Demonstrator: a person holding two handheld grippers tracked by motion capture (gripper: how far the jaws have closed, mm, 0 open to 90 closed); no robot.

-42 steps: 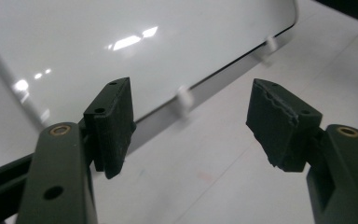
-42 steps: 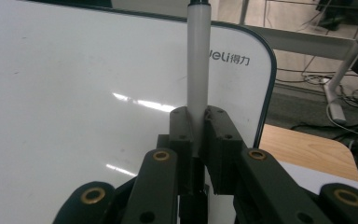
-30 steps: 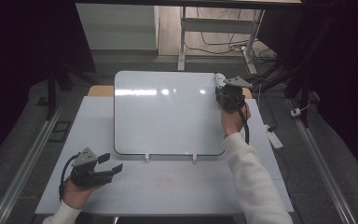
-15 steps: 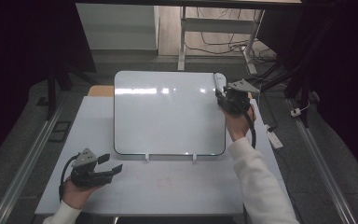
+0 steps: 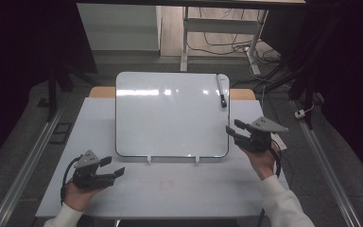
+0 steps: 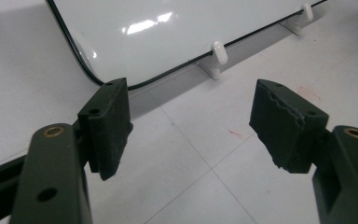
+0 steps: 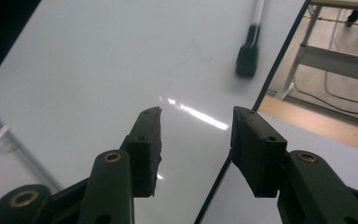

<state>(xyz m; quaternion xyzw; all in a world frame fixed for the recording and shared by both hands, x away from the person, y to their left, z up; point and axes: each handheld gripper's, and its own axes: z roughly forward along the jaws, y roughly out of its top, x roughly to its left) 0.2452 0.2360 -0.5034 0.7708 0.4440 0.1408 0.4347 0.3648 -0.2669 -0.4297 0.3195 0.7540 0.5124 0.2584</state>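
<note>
The left hand-held gripper (image 5: 105,169) rests low on the counter (image 5: 179,189), jaws apart and empty, just short of the near left corner of the whiteboard (image 5: 170,118), likely parked while the other hand works. The board leans on small white clips (image 6: 219,51) ahead of it. The right hand-held gripper (image 5: 234,131) hovers at the board's right edge, its jaws having just been opening with nothing between them. The marker (image 5: 221,90) lies on the board beyond it, well apart, seemingly just set down. In the right gripper view the marker is blurred, so its cap is hard to make out.
</note>
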